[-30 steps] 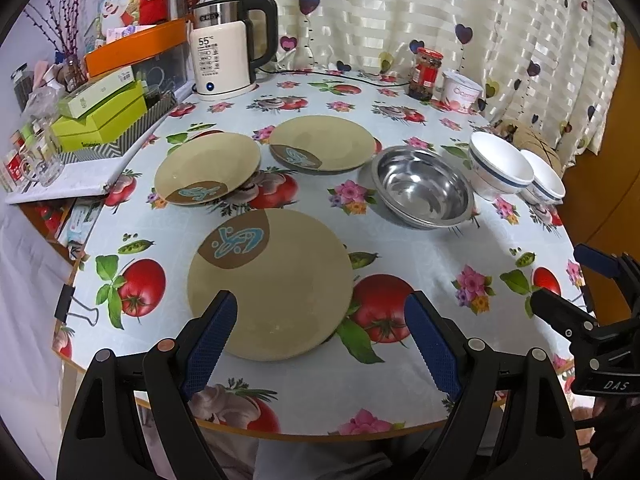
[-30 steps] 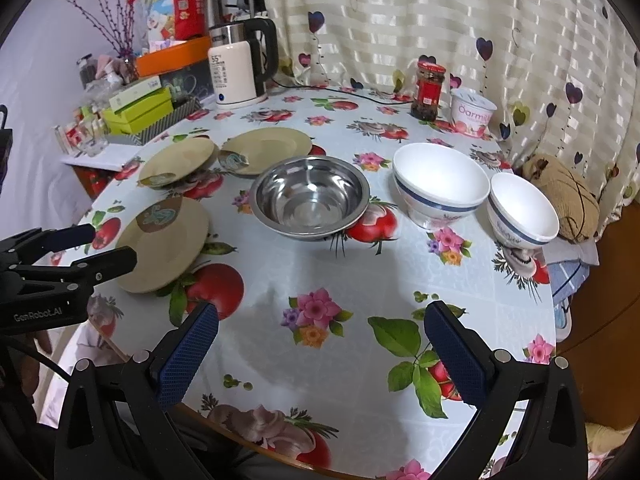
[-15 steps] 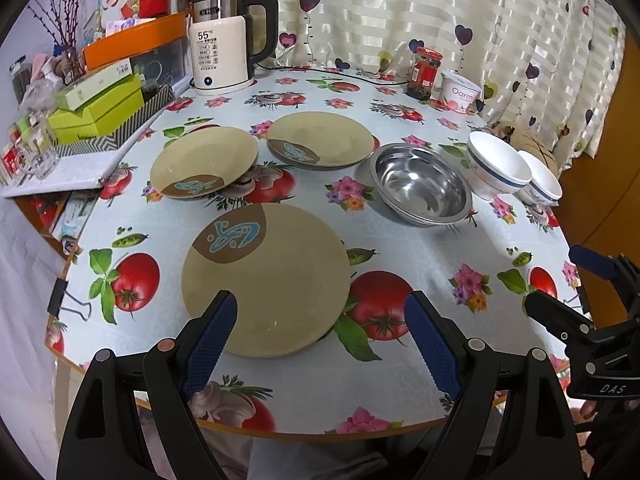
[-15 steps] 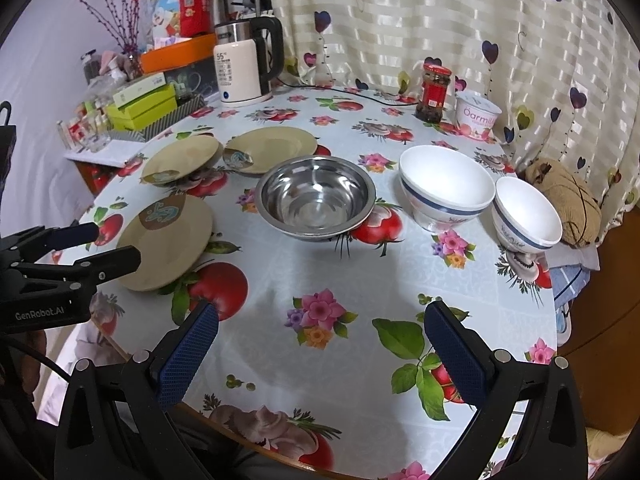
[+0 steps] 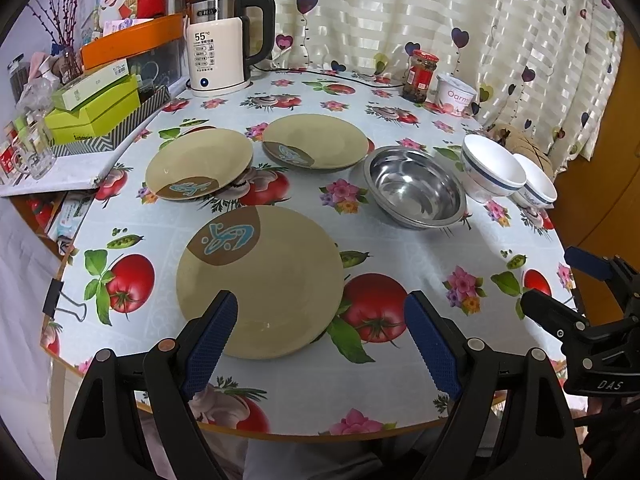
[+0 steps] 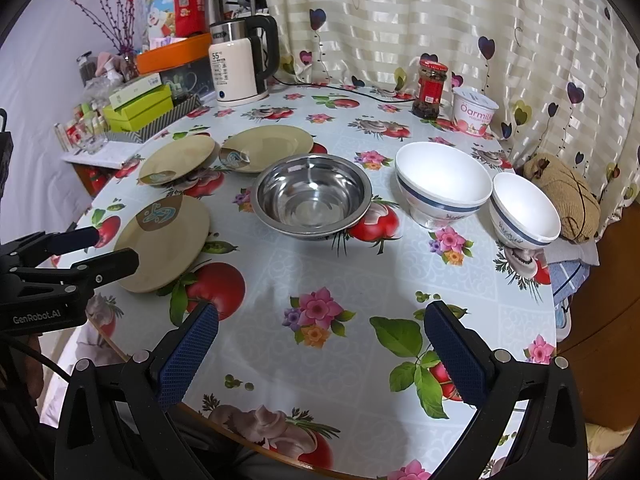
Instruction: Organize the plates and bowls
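Note:
Three tan plates lie on the flowered tablecloth: a large near plate point(image 5: 260, 280) point(image 6: 164, 242), a left plate point(image 5: 199, 163) point(image 6: 178, 159) and a far plate point(image 5: 316, 141) point(image 6: 267, 143). Right of them stand a steel bowl point(image 5: 414, 188) point(image 6: 312, 198), a big white bowl point(image 5: 492, 168) point(image 6: 442, 182) and a small white bowl point(image 5: 534, 186) point(image 6: 524, 210). My left gripper point(image 5: 320, 344) is open, hovering just before the near plate's front rim. My right gripper point(image 6: 320, 356) is open over bare cloth at the table's front edge. Both hold nothing.
A white kettle point(image 5: 220, 52) stands at the back, with green boxes point(image 5: 94, 108) on a side shelf to the left. A red-lidded jar point(image 6: 432, 88) and a yogurt tub point(image 6: 474, 112) sit by the curtain. A brown bundle point(image 6: 564, 196) lies off the right edge.
Both grippers have edged slightly forward toward the dishes, so the table looks a little nearer. Nothing on the table has moved, and both stay open.

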A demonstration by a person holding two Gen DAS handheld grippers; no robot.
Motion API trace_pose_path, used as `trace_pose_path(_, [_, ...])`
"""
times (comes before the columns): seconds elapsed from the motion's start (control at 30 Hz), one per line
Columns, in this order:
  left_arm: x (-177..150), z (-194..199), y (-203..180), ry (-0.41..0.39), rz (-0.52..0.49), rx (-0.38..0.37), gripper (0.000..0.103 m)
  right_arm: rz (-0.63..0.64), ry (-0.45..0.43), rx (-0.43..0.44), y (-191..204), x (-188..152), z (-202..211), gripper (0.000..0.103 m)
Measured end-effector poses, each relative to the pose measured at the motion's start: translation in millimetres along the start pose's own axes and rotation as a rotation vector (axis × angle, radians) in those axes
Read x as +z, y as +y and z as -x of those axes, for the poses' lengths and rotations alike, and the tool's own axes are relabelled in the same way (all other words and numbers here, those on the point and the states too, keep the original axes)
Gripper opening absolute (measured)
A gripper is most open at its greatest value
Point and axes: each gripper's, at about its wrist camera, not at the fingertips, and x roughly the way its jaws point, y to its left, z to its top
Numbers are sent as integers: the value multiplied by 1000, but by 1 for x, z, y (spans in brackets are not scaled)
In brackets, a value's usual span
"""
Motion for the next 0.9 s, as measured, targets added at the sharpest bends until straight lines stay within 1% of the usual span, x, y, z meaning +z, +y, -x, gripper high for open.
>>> trace_pose_path(0.63, [5,0,2,-2,-5,12,86,7,6,3,0,1,-1,103])
trace_pose_path(0.9, [8,-2,8,1,11,13,86,8,6,5,1,6,0,103])
